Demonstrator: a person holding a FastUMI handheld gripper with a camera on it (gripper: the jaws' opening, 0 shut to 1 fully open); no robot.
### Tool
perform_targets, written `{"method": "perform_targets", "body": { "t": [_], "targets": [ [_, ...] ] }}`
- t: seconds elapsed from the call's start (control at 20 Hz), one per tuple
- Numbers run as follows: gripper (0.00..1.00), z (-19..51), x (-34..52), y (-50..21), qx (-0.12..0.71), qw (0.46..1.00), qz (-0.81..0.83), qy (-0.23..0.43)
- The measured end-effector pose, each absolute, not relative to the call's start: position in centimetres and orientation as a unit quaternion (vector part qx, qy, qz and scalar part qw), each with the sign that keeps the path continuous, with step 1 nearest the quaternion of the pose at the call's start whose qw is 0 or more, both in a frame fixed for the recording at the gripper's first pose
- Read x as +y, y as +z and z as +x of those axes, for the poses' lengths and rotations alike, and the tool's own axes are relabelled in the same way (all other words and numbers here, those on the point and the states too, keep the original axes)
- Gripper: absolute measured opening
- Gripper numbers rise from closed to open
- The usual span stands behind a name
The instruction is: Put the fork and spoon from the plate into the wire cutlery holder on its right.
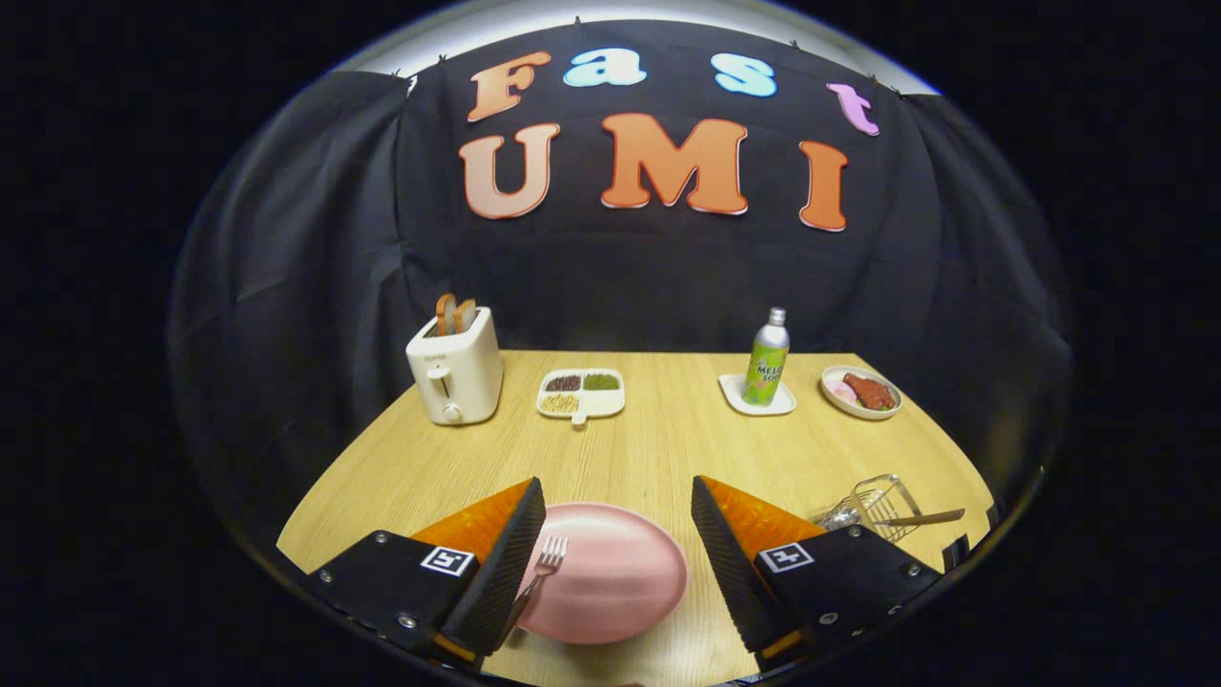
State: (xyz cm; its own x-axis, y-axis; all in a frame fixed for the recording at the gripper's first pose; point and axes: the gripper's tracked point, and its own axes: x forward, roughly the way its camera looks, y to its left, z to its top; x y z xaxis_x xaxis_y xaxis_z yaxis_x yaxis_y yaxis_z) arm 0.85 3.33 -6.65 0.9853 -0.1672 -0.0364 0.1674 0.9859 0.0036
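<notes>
While your gripper [618, 549] is hovering with fingers spread wide and empty, the fork [540, 572] is lying on the pink plate [620, 572] beside your left finger; judging it thin, stiff and slippery, you are best pinching mid-handle. The spoon [920, 519] is already resting in the wire cutlery holder [882, 501].
</notes>
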Motion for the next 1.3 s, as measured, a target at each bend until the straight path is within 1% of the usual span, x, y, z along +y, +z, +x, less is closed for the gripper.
{"method": "perform_targets", "body": {
  "t": [0.55, 0.65, 0.75, 0.85, 1.0, 1.05, 1.1, 1.15, 1.2, 1.3],
  "targets": [
    [0.93, 3.5, 7.9, -18.5, 0.193, 0.98, 0.02, -0.052],
    [0.92, 4.1, 8.3, -20.0, 0.222, 0.973, 0.025, -0.052],
    [0.89, 4.4, 8.6, -21.2, 0.249, 0.967, 0.027, -0.05],
    [0.79, 4.8, 8.9, -21.7, 0.265, 0.963, 0.019, -0.046],
    [0.53, 5.0, 9.4, -22.5, 0.281, 0.959, 0.005, -0.039],
    [0.47, 5.0, 9.5, -22.8, 0.292, 0.956, 0.003, -0.037],
    [0.35, 4.9, 9.7, -23.3, 0.305, 0.952, 0.001, -0.032],
    [0.3, 5.0, 9.7, -23.3, 0.306, 0.951, 0.0, -0.032],
    [0.22, 5.1, 9.3, -23.3, 0.311, 0.95, -0.003, -0.032],
    [0.14, 5.1, 9.2, -23.3, 0.321, 0.947, 0.0, -0.029]
  ]
}}
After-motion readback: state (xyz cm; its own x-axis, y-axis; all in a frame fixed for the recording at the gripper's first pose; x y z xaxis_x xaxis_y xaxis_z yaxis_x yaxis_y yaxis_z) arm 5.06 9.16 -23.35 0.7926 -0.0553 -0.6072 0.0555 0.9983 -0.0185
